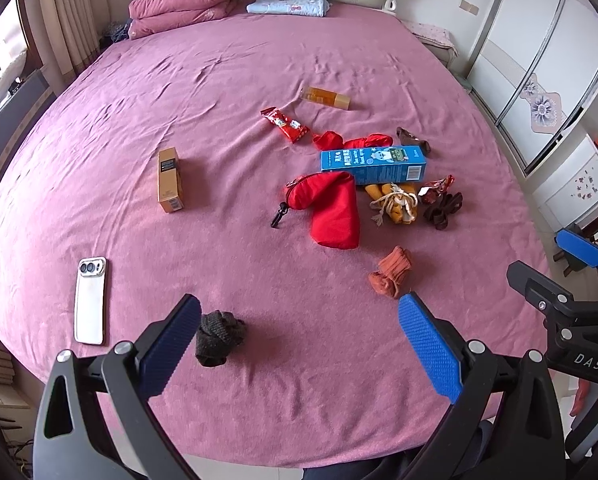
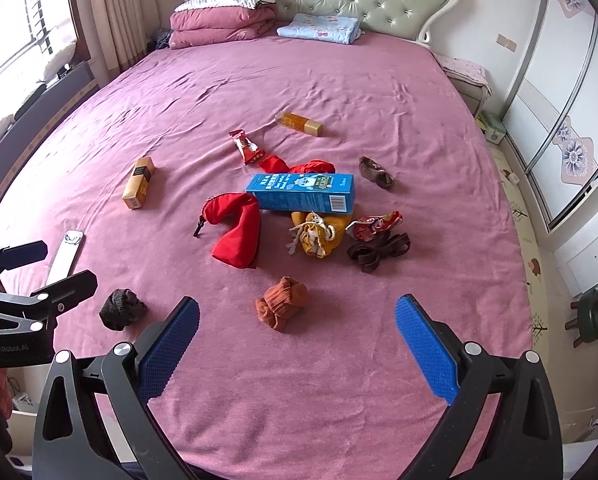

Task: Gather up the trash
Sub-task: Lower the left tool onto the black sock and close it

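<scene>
Two grippers, left (image 1: 299,344) and right (image 2: 297,346), hover with jaws apart and empty. Mid-bed (image 2: 339,380), left to right: tan box (image 2: 139,183), wrapper (image 2: 247,148), blue box (image 2: 303,193). Boxes look light and stiff, best pinched across the narrow sides; the wrapper is crinkly.

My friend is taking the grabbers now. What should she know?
Left gripper: open, empty, over the near edge of the bed, by a dark sock.
Right gripper: open, empty, near an orange sock.
Trash lies mid-bed: blue box, red wrapper, crumpled wrapper, tan box.
Nothing looks collected yet; no bin in view. All of it is left.
</scene>
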